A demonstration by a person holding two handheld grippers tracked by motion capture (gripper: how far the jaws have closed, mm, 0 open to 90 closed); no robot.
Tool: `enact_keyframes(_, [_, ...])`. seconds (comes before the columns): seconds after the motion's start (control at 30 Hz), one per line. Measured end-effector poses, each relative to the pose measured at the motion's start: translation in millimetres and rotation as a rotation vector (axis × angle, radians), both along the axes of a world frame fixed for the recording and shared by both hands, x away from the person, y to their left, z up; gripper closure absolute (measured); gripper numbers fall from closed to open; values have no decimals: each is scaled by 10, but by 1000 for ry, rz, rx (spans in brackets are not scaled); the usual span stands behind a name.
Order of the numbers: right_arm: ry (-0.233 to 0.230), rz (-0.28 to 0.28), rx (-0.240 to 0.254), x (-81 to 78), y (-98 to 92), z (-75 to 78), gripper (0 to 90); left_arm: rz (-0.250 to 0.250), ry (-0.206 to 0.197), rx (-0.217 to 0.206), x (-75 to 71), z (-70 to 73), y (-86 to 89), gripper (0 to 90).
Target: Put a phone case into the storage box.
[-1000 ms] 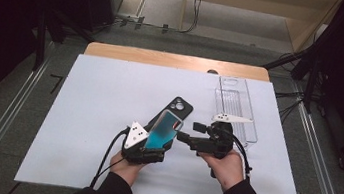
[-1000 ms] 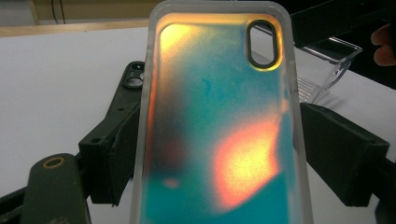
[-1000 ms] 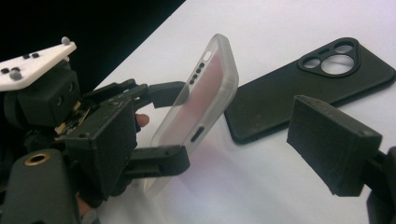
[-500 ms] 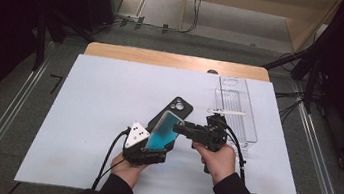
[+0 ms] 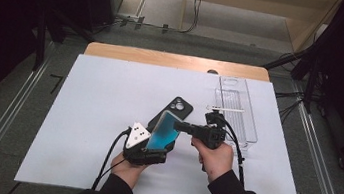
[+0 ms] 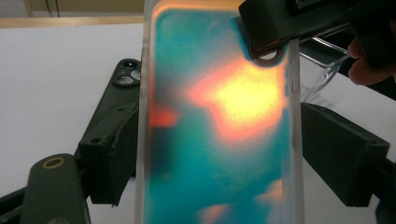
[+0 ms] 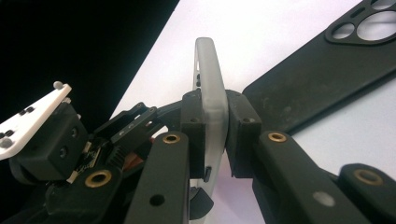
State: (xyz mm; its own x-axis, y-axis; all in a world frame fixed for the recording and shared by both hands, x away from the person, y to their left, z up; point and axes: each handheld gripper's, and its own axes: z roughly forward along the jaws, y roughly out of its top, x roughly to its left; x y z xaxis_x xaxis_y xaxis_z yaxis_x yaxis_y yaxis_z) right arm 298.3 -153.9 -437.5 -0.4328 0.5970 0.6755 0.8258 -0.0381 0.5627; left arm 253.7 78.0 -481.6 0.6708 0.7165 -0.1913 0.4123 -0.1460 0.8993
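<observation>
Near the table's front edge, the left gripper (image 5: pixel 154 142) is clamping a phone (image 5: pixel 164 131) by its sides, while the right gripper (image 5: pixel 182 125), just closed, is pinching its upper edge.

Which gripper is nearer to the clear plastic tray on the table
Right. The right gripper sits just beside the clear tray, its hand almost at the tray's near end; the left gripper is farther off, beyond the held phone.
</observation>
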Motion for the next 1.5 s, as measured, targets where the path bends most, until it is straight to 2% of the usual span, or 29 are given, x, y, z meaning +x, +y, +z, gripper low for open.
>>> enact_keyframes(0.1, [-1, 3, 0, -1, -11, 24, 776, -13, 21, 8, 16, 54, -1, 166])
enact_keyframes(0.13, [-2, 4, 1, -1, -15, 33, 777, -27, 36, -3, 28, 79, 3, 163])
enact_keyframes(0.17, [-4, 6, -3, -3, -24, 49, 779, -28, 47, -3, 38, 97, 5, 126])
enact_keyframes(0.27, [-16, 6, -14, -8, -37, 74, 779, -25, 86, 0, 67, 157, 19, 118])
enact_keyframes(0.33, [-31, 5, -29, -11, -40, 90, 779, -33, 119, 20, 91, 187, 38, 118])
enact_keyframes(0.43, [-60, 6, -65, -23, -38, 121, 779, -48, 150, 30, 115, 232, 66, 118])
enact_keyframes(0.57, [-99, 5, -94, -35, -47, 146, 778, -75, 183, 80, 143, 304, 67, 125])
enact_keyframes(0.63, [-131, 10, -129, -42, -42, 161, 778, -85, 216, 110, 147, 339, 51, 124])
enact_keyframes(0.73, [-173, 26, -184, -49, -37, 176, 778, -115, 245, 110, 156, 378, 73, 127])
enact_keyframes(0.87, [-225, 58, -201, -61, -50, 190, 778, -141, 263, 129, 191, 423, 102, 143])
enact_keyframes(0.97, [-279, 87, -227, -79, -56, 210, 778, -155, 276, 127, 221, 461, 134, 148])
enact_keyframes(1.0, [-284, 95, -226, -84, -58, 217, 778, -166, 279, 131, 233, 474, 150, 166])
enact_keyframes(1.07, [-317, 127, -233, -95, -70, 230, 778, -173, 275, 163, 252, 497, 166, 172])
enact_keyframes(1.33, [-353, 227, -222, -86, -126, 267, 777, -254, 282, 184, 319, 584, 224, 178])
enact_keyframes(1.4, [-376, 255, -227, -87, -135, 282, 778, -273, 279, 184, 333, 610, 241, 178])
enact_keyframes(1.5, [-387, 288, -222, -84, -157, 304, 777, -303, 278, 166, 365, 650, 280, 215])
